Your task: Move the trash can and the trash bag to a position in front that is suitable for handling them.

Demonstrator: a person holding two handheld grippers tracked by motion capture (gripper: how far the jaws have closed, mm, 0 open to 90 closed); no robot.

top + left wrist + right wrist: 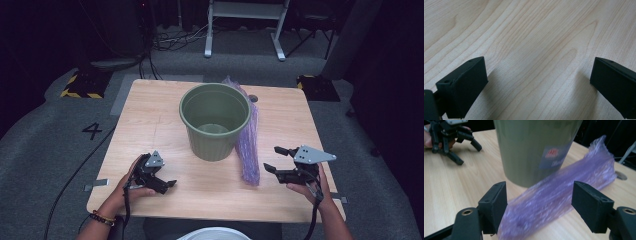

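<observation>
The purple plastic bag (pixel 248 145) lies on the wooden table (pixel 150 125), along the right side of the green bucket (pixel 215 120) and touching it. It looks light, soft and thin, probably slippery, and it will crumple when squeezed. A good place to take it is the near end, away from the bucket wall. The right gripper (pixel 274 159) is just beside this end with its jaws apart, and the bag is between them without being pressed. The left gripper (pixel 167 186) rests low over bare wood, jaws also apart and empty. The bag's far end is hidden behind the bucket, and it is hard to tell whether anything is inside it.
</observation>
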